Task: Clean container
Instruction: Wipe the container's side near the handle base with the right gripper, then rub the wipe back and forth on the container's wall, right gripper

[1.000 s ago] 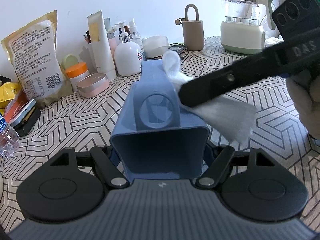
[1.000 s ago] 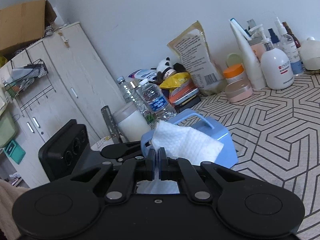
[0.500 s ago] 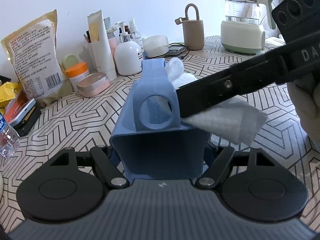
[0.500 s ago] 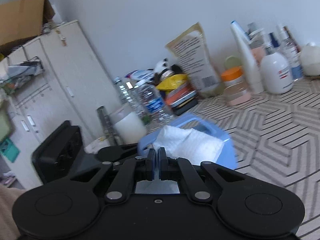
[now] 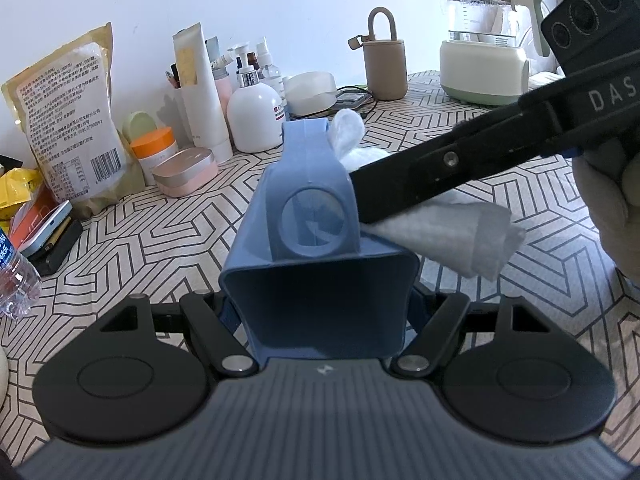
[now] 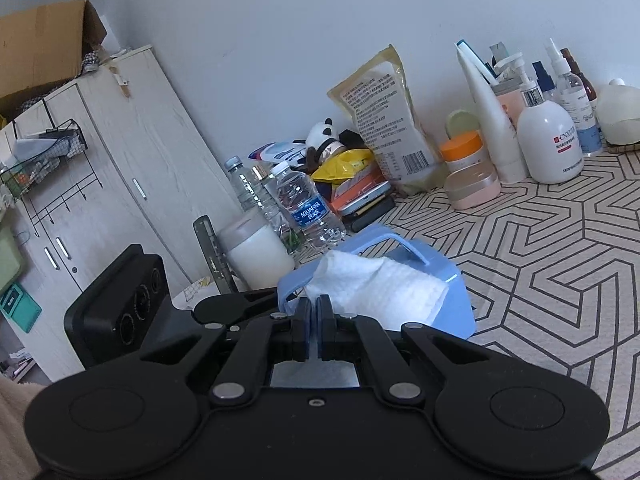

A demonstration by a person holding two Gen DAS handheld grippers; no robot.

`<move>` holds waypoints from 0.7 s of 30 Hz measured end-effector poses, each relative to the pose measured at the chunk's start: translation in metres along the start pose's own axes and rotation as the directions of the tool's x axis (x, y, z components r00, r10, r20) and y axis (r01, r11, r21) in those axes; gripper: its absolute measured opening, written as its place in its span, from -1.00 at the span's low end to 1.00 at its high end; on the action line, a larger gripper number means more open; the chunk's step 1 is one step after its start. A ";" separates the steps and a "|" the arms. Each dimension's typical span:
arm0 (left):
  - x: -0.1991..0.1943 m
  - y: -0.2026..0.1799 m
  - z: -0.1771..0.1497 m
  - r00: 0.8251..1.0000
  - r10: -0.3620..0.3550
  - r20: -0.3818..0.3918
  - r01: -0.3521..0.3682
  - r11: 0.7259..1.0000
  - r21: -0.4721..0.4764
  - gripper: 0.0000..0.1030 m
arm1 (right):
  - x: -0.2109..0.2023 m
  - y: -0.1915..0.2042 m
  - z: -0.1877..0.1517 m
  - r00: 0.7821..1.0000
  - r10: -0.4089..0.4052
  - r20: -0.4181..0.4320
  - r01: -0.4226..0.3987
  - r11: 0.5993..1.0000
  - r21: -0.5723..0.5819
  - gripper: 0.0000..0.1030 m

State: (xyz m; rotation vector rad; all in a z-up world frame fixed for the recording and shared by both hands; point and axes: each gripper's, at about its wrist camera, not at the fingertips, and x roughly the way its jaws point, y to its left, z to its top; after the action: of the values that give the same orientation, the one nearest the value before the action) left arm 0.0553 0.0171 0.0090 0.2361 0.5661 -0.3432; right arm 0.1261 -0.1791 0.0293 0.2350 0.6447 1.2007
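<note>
Left fingers clamp the blue container; "DAS"-marked right fingers pinch a white wipe.

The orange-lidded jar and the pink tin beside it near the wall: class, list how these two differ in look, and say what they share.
The orange-lidded jar is the taller of the two; the pink tin is low and flat. The jar has a pale body under a bright orange lid; the tin is pink with a duller, metallic-looking top. The jar stands nearer the wall, the tin in front of it. Both are closed and upright on the patterned tablecloth.
</note>
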 end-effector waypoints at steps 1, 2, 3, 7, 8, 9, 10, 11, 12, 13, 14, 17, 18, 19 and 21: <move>0.000 0.000 0.000 1.000 0.000 0.000 0.000 1.000 0.000 0.45 | 0.001 0.000 0.002 1.000 0.000 -0.002 0.000 1.000 0.000 -0.98; 0.000 0.000 0.000 1.000 0.000 0.000 0.000 1.000 0.000 0.45 | 0.001 0.000 0.002 1.000 0.000 -0.002 0.000 1.000 0.001 -0.98; 0.000 0.000 0.000 1.000 0.000 0.000 0.000 1.000 0.000 0.45 | 0.001 0.000 0.002 1.000 -0.003 0.000 0.003 1.000 0.001 -0.98; -0.001 0.000 0.000 1.000 0.001 0.002 -0.001 1.000 0.004 0.45 | -0.001 -0.002 0.003 1.000 -0.021 0.008 0.021 1.000 0.007 -0.98; -0.001 0.000 0.000 1.000 0.001 0.003 -0.001 1.000 0.005 0.45 | -0.001 -0.003 0.003 1.000 -0.025 0.011 0.025 1.000 0.010 -0.98; -0.001 0.000 0.000 1.000 0.002 0.003 -0.002 1.000 0.007 0.45 | -0.002 -0.003 0.003 1.000 -0.029 0.013 0.029 1.000 0.012 -0.98; -0.001 -0.001 0.000 1.000 0.005 0.003 -0.005 1.000 0.011 0.45 | -0.002 -0.004 0.003 0.999 -0.034 0.015 0.033 0.999 0.014 -0.98; -0.001 -0.002 0.000 1.000 0.007 0.002 -0.007 1.000 0.014 0.46 | -0.003 -0.005 0.003 0.999 -0.038 0.018 0.038 0.999 0.016 -0.98; 0.000 -0.002 0.000 1.000 0.008 0.000 -0.008 1.000 0.015 0.47 | -0.003 -0.005 0.003 0.999 -0.044 0.021 0.043 0.999 0.018 -0.98; 0.000 -0.002 0.000 1.000 0.008 -0.002 -0.008 1.000 0.016 0.47 | -0.003 -0.005 0.003 0.998 -0.049 0.025 0.049 0.999 0.019 -0.98; 0.000 -0.002 0.000 1.000 0.009 -0.002 -0.009 1.000 0.016 0.47 | -0.002 -0.003 0.002 0.998 -0.054 0.029 0.053 0.998 0.017 -0.98; 0.000 -0.002 0.000 1.000 0.007 -0.004 -0.007 1.000 0.012 0.47 | 0.004 0.004 0.000 0.999 -0.031 0.020 0.032 1.000 -0.001 -0.98; -0.001 -0.001 0.000 1.000 0.006 -0.006 -0.006 1.000 0.006 0.47 | 0.006 0.007 0.000 1.000 -0.024 0.016 0.024 1.000 -0.012 -0.98; -0.001 -0.001 0.000 1.000 0.004 -0.005 -0.004 1.000 0.005 0.47 | 0.008 0.010 -0.001 1.000 -0.021 0.013 0.022 0.999 -0.024 -0.98; -0.002 -0.002 0.000 1.000 0.006 -0.004 -0.006 1.000 0.010 0.47 | 0.009 0.012 -0.001 0.999 -0.031 0.013 0.031 0.999 -0.037 -0.98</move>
State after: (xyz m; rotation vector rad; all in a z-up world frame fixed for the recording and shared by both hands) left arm 0.0530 0.0156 0.0100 0.2481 0.5676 -0.3396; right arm 0.1178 -0.1669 0.0318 0.2005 0.6120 1.1797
